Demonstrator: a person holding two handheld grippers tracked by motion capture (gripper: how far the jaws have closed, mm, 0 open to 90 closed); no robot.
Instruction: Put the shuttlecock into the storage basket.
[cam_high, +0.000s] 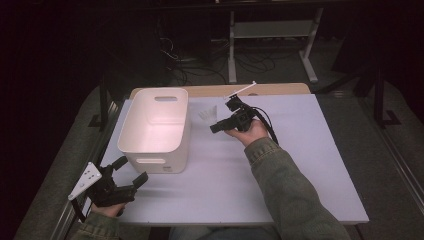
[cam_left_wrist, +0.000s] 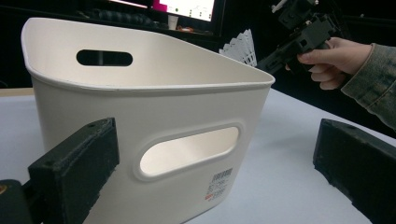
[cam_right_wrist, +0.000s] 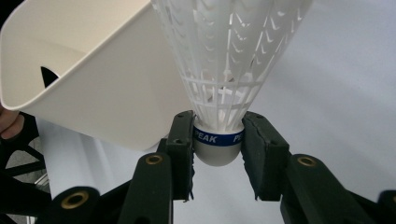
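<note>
The right gripper (cam_right_wrist: 217, 144) grasps a white shuttlecock (cam_right_wrist: 219, 135) by its cork, banded "PEAK". The left gripper (cam_left_wrist: 210, 182) gapes beside the white bin (cam_left_wrist: 140, 107) on the pale table (cam_high: 300, 165); dark room.

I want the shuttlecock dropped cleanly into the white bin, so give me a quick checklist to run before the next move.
1. Right gripper clamps the shuttlecock by its cork base: ok.
2. Shuttlecock over the bin's opening: not ok, it sits beside the bin's right wall.
3. Bin upright on the table: ok.
4. Bin's inside free of things: ok.
5. Left gripper open, near the bin's front wall, not touching: ok.
</note>
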